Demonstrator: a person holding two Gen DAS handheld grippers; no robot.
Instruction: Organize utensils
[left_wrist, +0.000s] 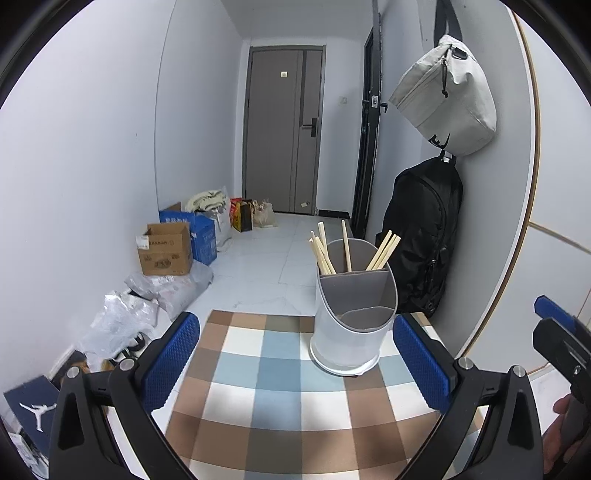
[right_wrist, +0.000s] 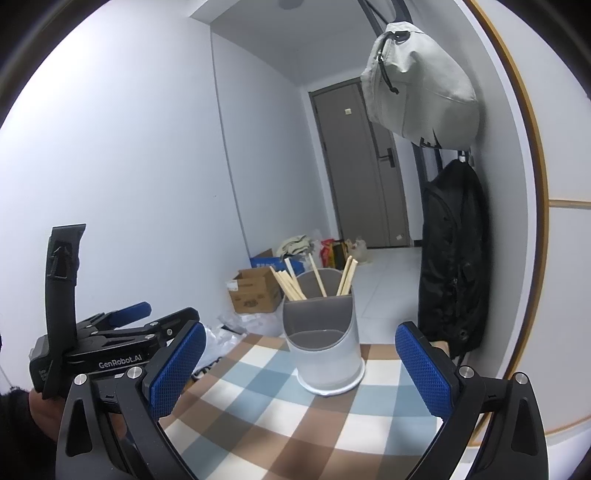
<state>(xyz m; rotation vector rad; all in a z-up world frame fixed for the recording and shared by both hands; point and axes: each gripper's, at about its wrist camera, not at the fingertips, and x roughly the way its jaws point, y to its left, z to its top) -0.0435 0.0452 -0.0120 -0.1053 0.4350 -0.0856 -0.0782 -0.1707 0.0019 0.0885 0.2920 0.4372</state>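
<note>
Both the left gripper (left_wrist: 295, 354) and right gripper (right_wrist: 299, 365) are held released, nothing grasped. The holder (left_wrist: 351, 317) stands upright on the checked cloth (left_wrist: 258, 398); chopsticks (left_wrist: 325, 254) are lodged in its rear compartment.

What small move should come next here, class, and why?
Probably bring the right tongs forward toward the chopsticks in the holder. Both tongs are open and empty, the chopsticks lean scattered in the back compartment, and the front one is empty.
</note>
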